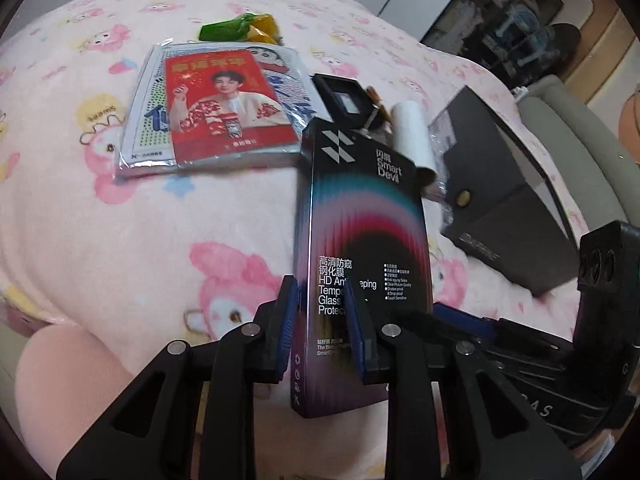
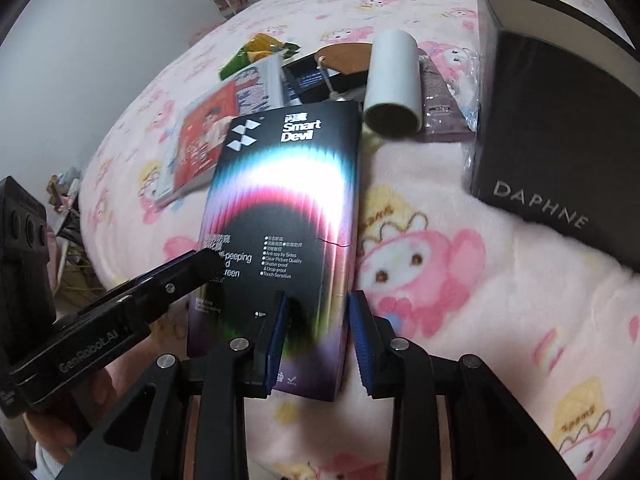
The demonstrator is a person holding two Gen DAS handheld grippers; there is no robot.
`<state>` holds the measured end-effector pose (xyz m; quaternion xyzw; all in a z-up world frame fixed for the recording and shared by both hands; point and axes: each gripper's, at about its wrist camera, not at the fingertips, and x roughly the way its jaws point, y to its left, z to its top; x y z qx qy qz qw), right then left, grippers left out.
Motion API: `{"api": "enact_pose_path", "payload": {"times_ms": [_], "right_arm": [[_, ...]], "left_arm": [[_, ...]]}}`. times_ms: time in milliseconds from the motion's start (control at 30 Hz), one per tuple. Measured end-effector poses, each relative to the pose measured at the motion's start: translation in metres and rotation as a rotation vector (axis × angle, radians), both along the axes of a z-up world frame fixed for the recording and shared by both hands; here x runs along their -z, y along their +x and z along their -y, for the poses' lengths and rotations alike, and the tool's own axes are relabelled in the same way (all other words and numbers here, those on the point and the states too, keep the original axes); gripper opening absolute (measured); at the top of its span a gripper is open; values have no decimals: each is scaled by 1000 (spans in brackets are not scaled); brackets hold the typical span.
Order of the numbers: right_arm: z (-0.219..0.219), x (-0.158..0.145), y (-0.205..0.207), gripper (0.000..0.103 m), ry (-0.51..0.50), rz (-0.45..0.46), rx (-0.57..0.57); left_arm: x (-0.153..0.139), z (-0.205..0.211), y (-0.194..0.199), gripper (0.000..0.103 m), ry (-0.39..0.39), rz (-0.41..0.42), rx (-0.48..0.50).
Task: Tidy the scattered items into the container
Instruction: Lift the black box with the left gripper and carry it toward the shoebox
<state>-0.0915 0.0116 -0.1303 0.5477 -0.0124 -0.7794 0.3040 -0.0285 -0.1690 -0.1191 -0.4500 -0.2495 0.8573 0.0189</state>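
Observation:
My left gripper (image 1: 322,320) is shut on the left edge of a dark "Smart Devil" screen-protector box (image 1: 360,240) and holds it above the pink blanket. The same box (image 2: 288,208) fills the middle of the right wrist view, with the left gripper (image 2: 200,258) gripping its left side. My right gripper (image 2: 318,336) straddles the box's right edge with a gap between the pads and the box. The black "DAPHNE" box (image 2: 560,140), the container, stands open at the right; it also shows in the left wrist view (image 1: 504,200).
On the blanket lie a red booklet on a plastic-wrapped pack (image 1: 216,112), a green and yellow wrapper (image 1: 240,28), a white roll (image 2: 394,84), a dark tube (image 2: 440,108), a black square frame (image 1: 344,98) and a brown disc (image 2: 348,56).

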Motion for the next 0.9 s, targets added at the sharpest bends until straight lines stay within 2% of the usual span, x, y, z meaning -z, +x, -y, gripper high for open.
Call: {"api": "enact_pose_path", "payload": {"times_ms": [100,167,233,267,333,433,533,633,767,900], "right_arm": [[-16,-4,10,28,-9,21,-1],[-22,-2,13,28,-8,30,12],[-25,4,12,29,0,36,37],[-25,9,9,31,-19,51,42],[-24,21,3,42,-75,97,43],[-15,25,2,46,-84,122,47],[-12,7,12,43,-46,67,29],[-24,-19,24,40,-76,27,31],[-42,-55,41,40,-114,-36,36],[-67,-87,51,40,-170,-91,41]], "left_arm": [[6,1,0,23,73,10,12],[15,2,-4,28,75,53,-19],[22,5,-6,37,117,71,-20],[24,5,-8,39,124,77,-14],[28,4,-11,41,124,84,-6],[28,0,-13,43,123,85,17],[18,2,-5,44,161,65,14],[0,-3,10,44,207,25,37],[-39,-24,14,44,140,-42,88],[-69,-43,18,44,125,-101,114]]}}
